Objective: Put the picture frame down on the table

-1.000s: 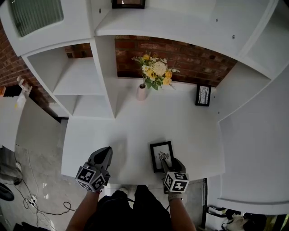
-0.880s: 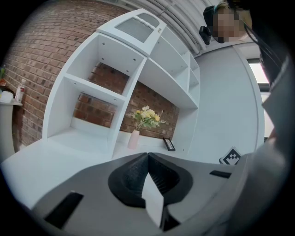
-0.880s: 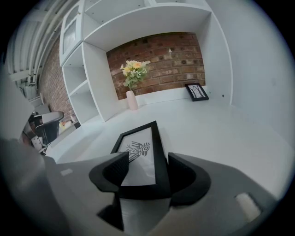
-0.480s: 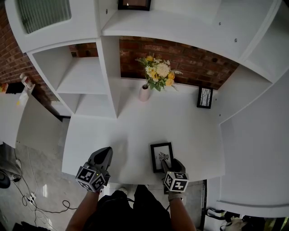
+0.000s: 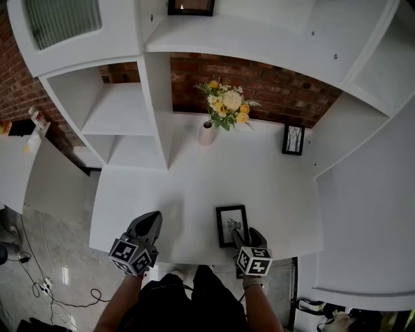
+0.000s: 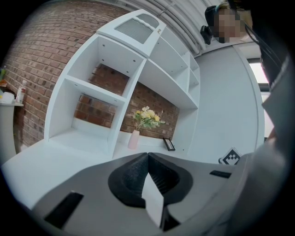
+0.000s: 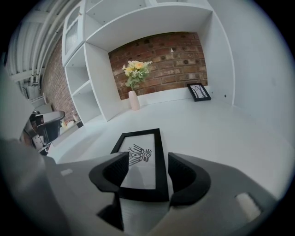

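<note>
A black picture frame (image 5: 232,225) with a bird drawing lies flat on the white table (image 5: 259,181), near its front edge. In the right gripper view the frame (image 7: 140,159) reaches back between my jaws. My right gripper (image 5: 242,235) is open, its jaws (image 7: 147,162) standing either side of the frame's near end; the right jaw shows a small gap from the frame's edge. My left gripper (image 5: 152,222) hovers at the front left of the table, shut (image 6: 147,156) on nothing.
A pink vase of yellow and white flowers (image 5: 206,133) stands at the back by the brick wall. A second small frame (image 5: 292,137) leans at the back right. White shelves (image 5: 123,110) rise on the left. Another frame (image 5: 190,6) stands on the top shelf.
The head view has shifted slightly. Both grippers and the frame hold their places.
</note>
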